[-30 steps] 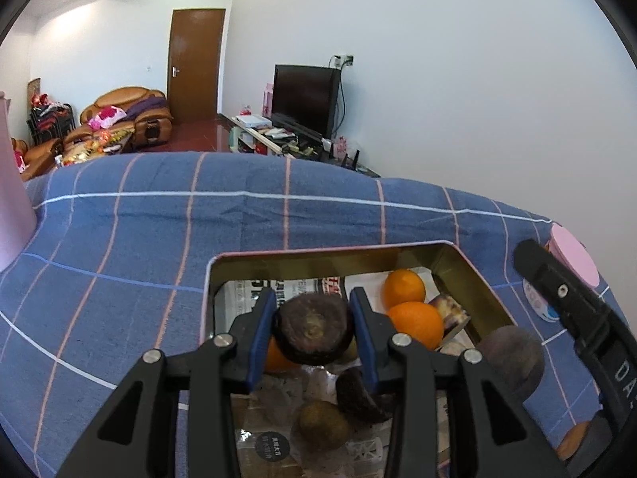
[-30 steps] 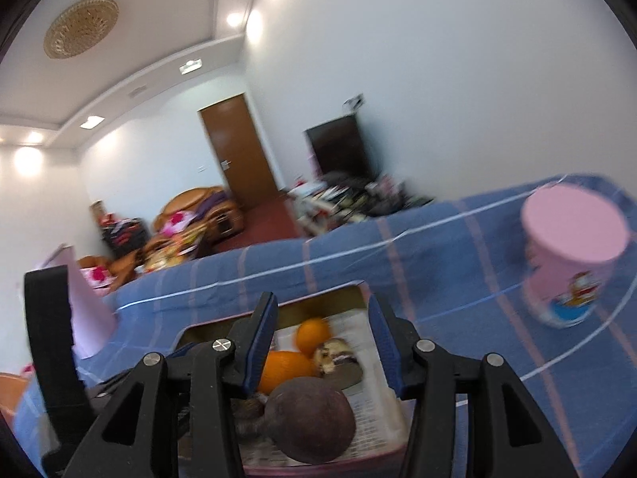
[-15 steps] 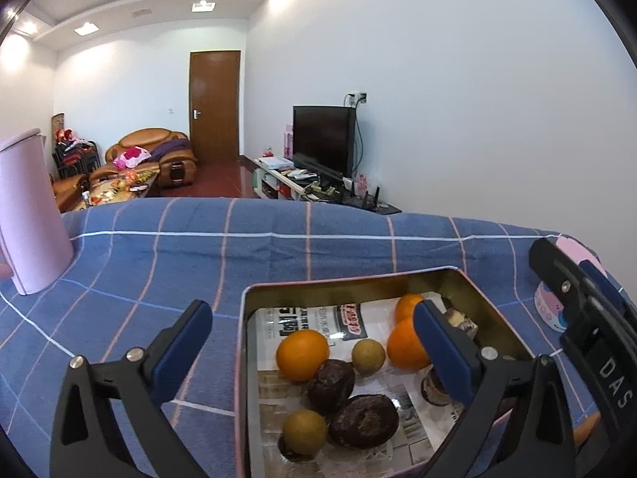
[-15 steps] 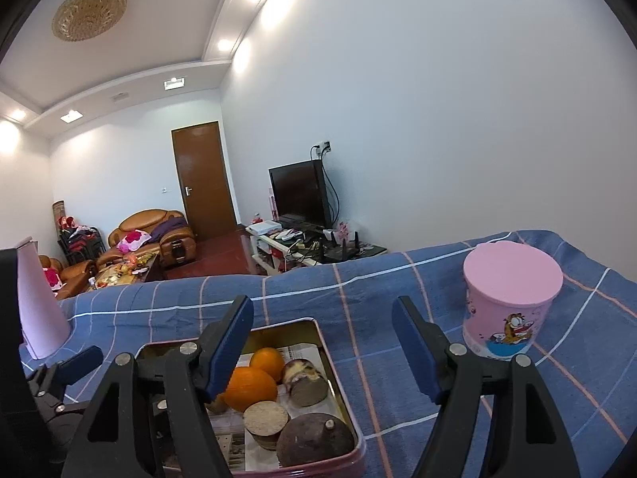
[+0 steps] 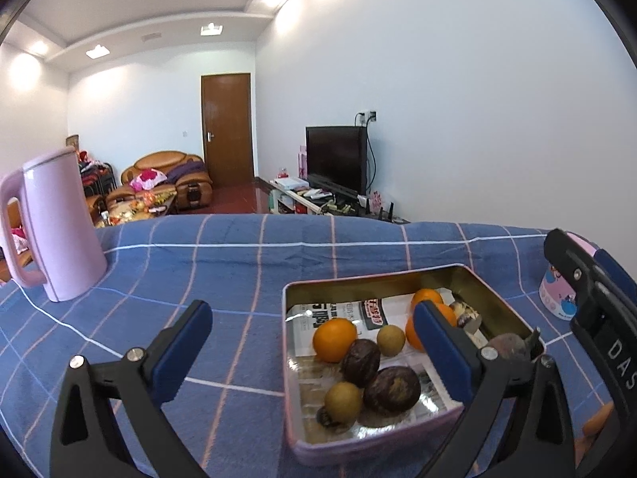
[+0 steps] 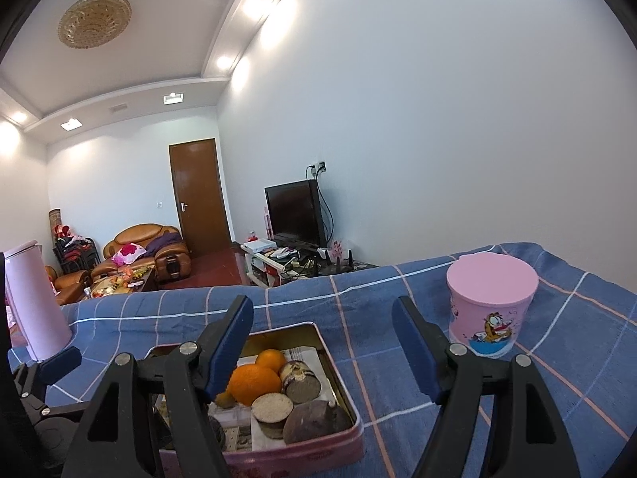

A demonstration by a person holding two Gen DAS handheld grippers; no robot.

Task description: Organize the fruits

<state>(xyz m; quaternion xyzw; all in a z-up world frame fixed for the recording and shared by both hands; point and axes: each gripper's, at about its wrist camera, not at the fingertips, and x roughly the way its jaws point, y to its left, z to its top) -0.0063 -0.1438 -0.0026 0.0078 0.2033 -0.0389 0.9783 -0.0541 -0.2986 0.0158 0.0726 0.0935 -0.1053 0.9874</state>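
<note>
A pink-rimmed metal tin (image 5: 290, 362) lined with newspaper sits on the blue checked cloth. It holds oranges (image 5: 334, 338), dark purple passion fruits (image 5: 392, 389) and small brownish fruits (image 5: 391, 340). My left gripper (image 5: 310, 314) hovers over the tin's left rim, open wide with nothing between its blue pads. In the right wrist view the tin (image 6: 343, 382) lies low and left, with an orange (image 6: 254, 384), a dark round fruit (image 6: 314, 422) and cut pieces (image 6: 272, 406). My right gripper (image 6: 322, 310) stands open and empty above the tin's far right corner.
A tall pink kettle (image 5: 59, 231) stands on the cloth at the far left. A pink lidded cup (image 6: 491, 310) with a cartoon print stands right of the tin. The table's far edge drops off toward a living room with a sofa and a TV.
My left gripper let go of a dark fruit, which now lies in the tin, and its jaws spread wide. The right jaws widened too. Both grippers drew back and tilted up.
</note>
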